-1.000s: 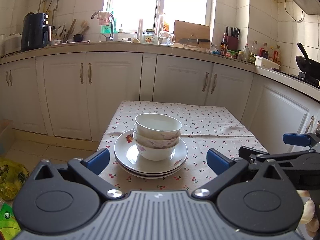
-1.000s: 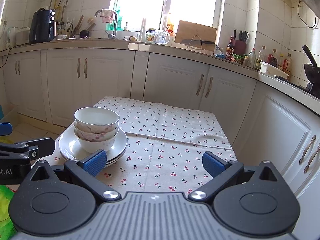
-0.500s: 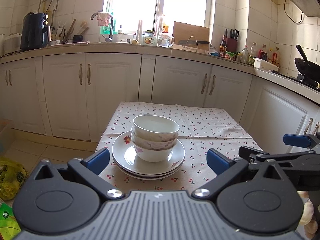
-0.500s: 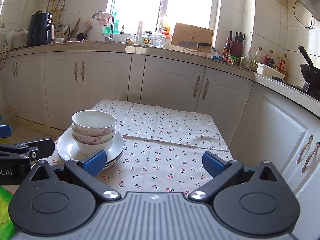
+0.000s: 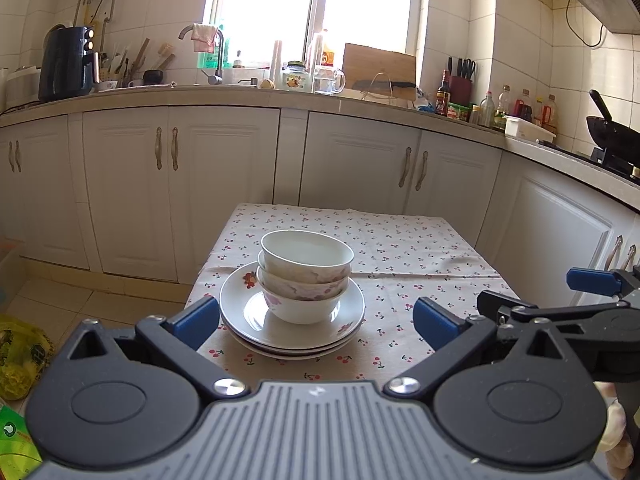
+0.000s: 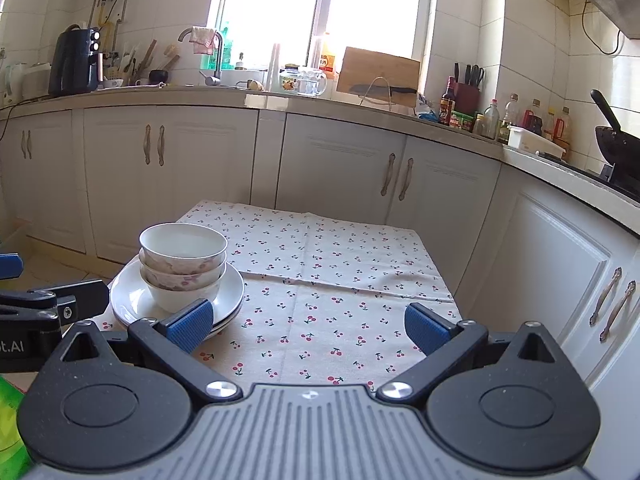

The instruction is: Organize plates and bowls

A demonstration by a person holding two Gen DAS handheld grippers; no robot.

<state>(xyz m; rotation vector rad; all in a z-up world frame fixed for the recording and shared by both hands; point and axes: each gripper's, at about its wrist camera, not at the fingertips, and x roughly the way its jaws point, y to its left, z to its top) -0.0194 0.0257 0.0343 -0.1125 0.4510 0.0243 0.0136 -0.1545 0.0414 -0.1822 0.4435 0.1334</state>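
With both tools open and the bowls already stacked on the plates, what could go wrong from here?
1. The stack of three bowls stands tall on the plates; a nudge from the left tool might topple it.
2. The plates sit near the left edge of the table, so a sideways push could slide them off.
3. The tablecloth shows a fold; catching it might drag the dishes.
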